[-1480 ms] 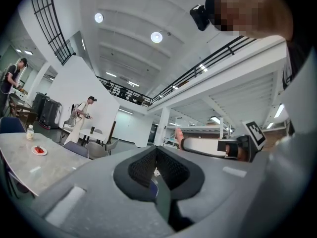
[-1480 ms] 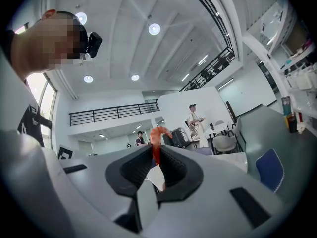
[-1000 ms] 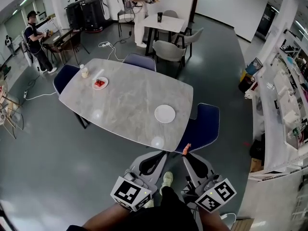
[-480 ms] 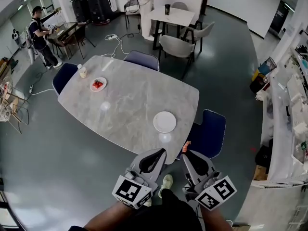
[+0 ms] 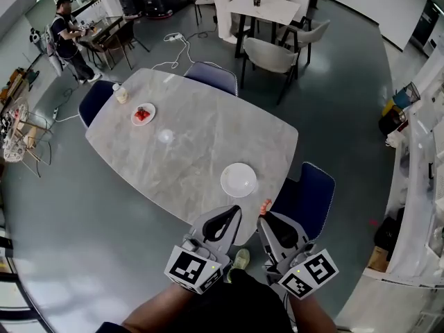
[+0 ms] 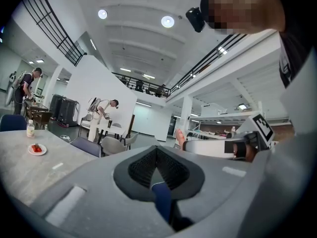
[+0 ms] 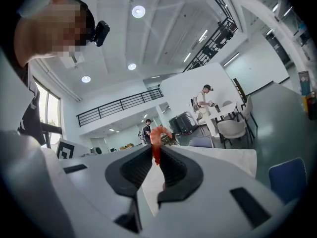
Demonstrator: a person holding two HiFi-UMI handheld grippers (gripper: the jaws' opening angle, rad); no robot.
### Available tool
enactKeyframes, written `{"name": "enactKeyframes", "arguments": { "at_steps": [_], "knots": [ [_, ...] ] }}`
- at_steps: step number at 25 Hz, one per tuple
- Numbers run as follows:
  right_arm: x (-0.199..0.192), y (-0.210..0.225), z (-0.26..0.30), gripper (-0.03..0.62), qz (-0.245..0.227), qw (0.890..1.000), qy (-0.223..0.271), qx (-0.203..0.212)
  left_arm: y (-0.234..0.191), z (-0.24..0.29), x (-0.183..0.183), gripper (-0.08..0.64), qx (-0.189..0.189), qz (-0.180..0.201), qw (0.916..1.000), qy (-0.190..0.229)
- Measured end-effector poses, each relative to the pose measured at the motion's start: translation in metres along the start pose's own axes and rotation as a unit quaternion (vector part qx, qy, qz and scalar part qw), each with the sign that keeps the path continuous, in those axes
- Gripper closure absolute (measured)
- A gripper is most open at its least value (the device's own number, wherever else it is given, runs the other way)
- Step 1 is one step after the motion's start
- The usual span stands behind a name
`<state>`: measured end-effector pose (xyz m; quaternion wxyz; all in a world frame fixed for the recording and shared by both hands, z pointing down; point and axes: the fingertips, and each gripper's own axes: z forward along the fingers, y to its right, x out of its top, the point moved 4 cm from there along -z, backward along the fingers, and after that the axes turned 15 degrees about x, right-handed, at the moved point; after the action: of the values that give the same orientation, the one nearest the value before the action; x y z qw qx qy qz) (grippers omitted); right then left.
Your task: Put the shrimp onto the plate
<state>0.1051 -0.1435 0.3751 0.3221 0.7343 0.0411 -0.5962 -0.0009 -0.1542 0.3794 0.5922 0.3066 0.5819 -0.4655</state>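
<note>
- Shrimp [image 7: 156, 143]: it was pinched by its lower end between the tips of the right gripper [image 7: 156, 156], its curled orange body sticking up past the jaw tips.
- The right gripper's jaws were almost fully closed, with only the thickness of the shrimp between them, so the grip looked slight.
- In the head view the shrimp was in the air over the near edge of the counter [image 5: 187, 151]. It was near the white plate [image 5: 238, 180] but not over it, and it touched nothing except the jaws.
- The plate lay empty on the counter's near right part, just beyond the gripper tips and slightly to their left.
- The left gripper [image 6: 156, 151] had its jaws brought together with nothing caught between them. It was held beside the right one, to its left, and took no part in the carry.
- A smaller plate with red food [image 5: 143, 114] sat at the counter's far left beside a small bottle [image 5: 121, 94], well apart from the white plate.
- A blue chair [image 5: 309, 196] stood at the counter's near right edge, to the right of the grippers.
- Step in hand, as I judged it: the carry. The shrimp was gripped and brought up to the counter, but not yet set down.
- The next move would call for taking the right gripper forward and a little left until the shrimp was over the middle of the plate. It should then be lowered close to the surface before the jaws part, so the shrimp does not bounce off.
</note>
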Motion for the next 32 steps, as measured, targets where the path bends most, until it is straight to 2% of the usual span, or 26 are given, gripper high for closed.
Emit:
{"name": "enactKeyframes", "arguments": {
  "at_steps": [7,12,22,32],
  "knots": [
    [-0.006,0.047,0.022,0.543,0.006,1.0,-0.012,-0.008,-0.018,0.045,-0.009,0.552,0.004,0.009,0.9999,-0.012],
    [-0.025,0.079,0.045,0.543,0.001,0.999,-0.036,-0.027,-0.044,0.071,-0.024,0.552,0.003,0.012,0.9997,-0.022],
    [-0.093,0.14,0.075,0.543,0.011,0.994,-0.088,-0.056,-0.092,0.118,-0.076,0.552,0.0,0.01,0.9991,-0.042],
    [-0.162,0.189,0.089,0.543,0.013,0.985,-0.154,-0.077,-0.113,0.138,-0.129,0.552,-0.001,0.006,0.998,-0.063]
  ]
}}
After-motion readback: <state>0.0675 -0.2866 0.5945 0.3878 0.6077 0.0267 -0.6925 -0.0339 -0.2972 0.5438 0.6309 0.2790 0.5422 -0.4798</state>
